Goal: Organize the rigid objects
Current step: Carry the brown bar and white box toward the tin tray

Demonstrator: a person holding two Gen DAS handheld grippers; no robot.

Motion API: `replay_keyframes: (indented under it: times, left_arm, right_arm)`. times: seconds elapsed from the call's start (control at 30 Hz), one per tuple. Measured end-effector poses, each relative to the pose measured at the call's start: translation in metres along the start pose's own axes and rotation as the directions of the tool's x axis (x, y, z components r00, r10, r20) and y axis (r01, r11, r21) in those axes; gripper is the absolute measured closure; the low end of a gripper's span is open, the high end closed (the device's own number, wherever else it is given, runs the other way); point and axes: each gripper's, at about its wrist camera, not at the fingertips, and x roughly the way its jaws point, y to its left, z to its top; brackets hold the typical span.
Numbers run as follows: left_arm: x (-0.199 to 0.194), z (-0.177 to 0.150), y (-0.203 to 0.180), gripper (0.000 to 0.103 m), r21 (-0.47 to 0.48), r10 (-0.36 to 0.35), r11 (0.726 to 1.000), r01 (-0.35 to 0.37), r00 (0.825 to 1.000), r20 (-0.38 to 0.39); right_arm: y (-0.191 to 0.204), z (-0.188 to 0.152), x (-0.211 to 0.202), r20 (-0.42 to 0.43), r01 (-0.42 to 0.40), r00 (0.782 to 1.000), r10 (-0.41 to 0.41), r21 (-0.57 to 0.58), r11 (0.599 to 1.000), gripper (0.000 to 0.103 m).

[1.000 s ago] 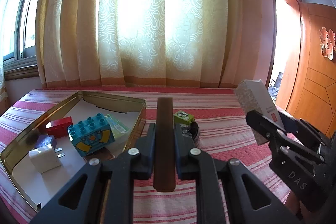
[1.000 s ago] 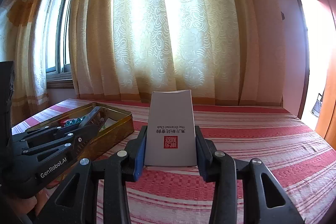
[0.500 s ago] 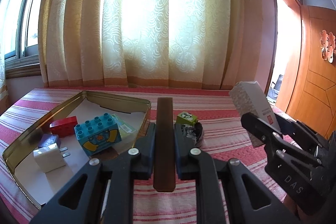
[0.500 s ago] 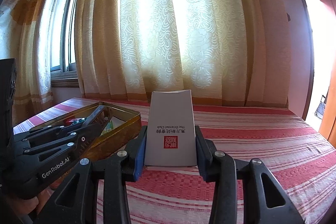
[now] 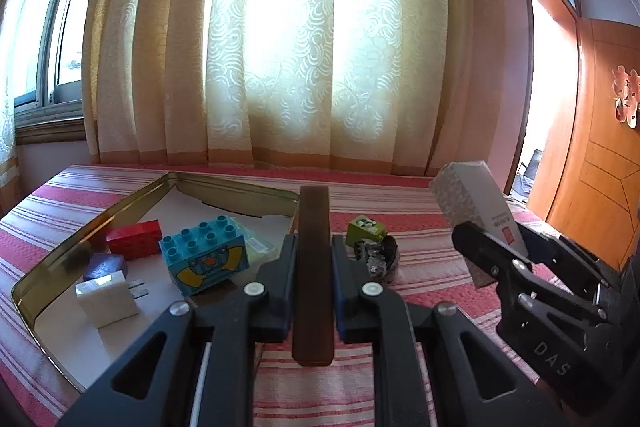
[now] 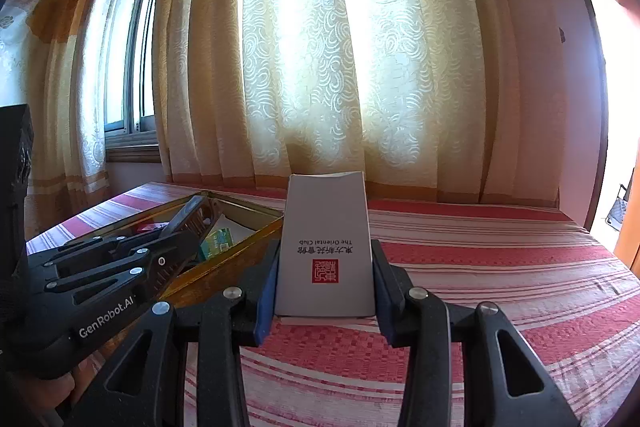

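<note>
Red-striped worktop (image 5: 420,275) is carrying gold tin (image 5: 236,189) before backlit curtains (image 5: 304,39). Left tongs (image 5: 314,263) are clamping brown bar (image 5: 313,267); right tongs (image 6: 324,281) are clamping white box (image 6: 325,247).

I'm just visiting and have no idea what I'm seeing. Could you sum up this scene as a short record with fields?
left gripper: shut on a dark brown flat bar
right gripper: shut on a white carton, its print upside down
gold tin tray: holds a red brick, blue studded brick, white plug adapter
outside the tray: green block on the striped cloth
</note>
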Motion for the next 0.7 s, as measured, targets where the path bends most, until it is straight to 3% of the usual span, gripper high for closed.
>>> replay_keyframes:
  times: [0.7]
  left_arm:
    - [-0.007,-0.001,0.013,0.089,-0.018,0.013,1.0,-0.013,1.0,0.011]
  right_arm:
    - [0.017,0.002,0.005,-0.008,-0.03,1.0,0.029,-0.022,0.999,0.059]
